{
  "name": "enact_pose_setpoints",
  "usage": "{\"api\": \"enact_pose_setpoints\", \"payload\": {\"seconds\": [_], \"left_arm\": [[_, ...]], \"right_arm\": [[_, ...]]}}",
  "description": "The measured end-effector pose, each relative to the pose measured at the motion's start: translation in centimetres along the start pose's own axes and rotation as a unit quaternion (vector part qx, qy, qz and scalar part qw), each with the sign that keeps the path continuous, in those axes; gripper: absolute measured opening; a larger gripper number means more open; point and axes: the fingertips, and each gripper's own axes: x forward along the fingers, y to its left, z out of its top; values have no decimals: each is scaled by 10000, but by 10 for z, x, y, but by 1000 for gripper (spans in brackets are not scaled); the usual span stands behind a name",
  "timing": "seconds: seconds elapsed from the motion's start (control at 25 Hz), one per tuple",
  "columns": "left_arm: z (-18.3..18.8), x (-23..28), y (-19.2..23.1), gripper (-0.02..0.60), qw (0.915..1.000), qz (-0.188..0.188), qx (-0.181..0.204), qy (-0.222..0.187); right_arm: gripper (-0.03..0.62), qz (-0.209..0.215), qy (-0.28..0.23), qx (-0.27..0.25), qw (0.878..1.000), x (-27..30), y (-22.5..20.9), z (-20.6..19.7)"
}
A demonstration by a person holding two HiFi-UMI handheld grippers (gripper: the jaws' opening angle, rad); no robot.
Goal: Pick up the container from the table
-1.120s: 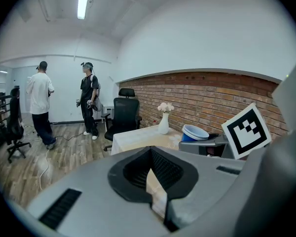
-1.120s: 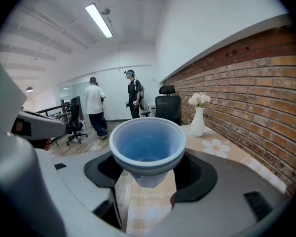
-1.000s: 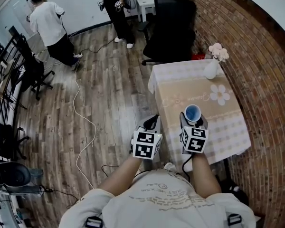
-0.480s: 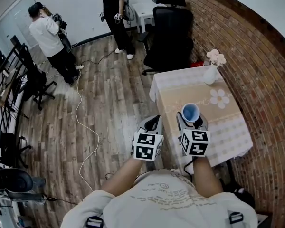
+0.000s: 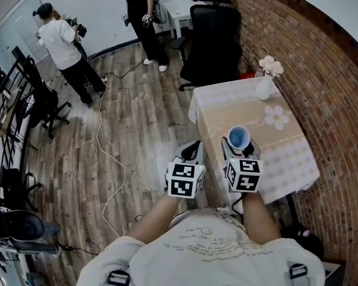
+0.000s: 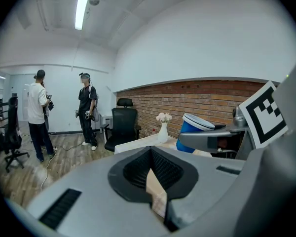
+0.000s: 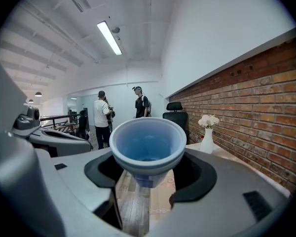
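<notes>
Far left, a person in white [image 5: 61, 37] and a person in black [image 5: 140, 5] are seen standing, two in all, with one cable [image 5: 101, 139] trailed over the floor [image 5: 149, 118]. The left tool [image 5: 191, 151] is clenched on nothing. Right of it, the one blue container [image 5: 239, 137] is clasped in the right tool [image 5: 239, 146], above the tabletop's [image 5: 286, 154] near left edge. One white vase [image 5: 264, 88] stands at the far end, with one black chair [image 5: 215, 37] beyond.

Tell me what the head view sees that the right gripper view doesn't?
Only the head view shows the white cable trailing over the floor and the big flower print on the table. Only the right gripper view shows the ceiling light. Both show the blue container, the white vase of flowers, the black chair, the brick wall and two people standing far off.
</notes>
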Motion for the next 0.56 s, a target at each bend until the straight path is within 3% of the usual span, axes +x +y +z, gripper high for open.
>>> {"api": "enact_pose_setpoints", "payload": {"seconds": [0.56], "left_arm": [[-8, -5, 1, 3, 9999, -95, -59, 47]], "right_arm": [[291, -105, 33, -80, 9999, -6, 6, -6]]}}
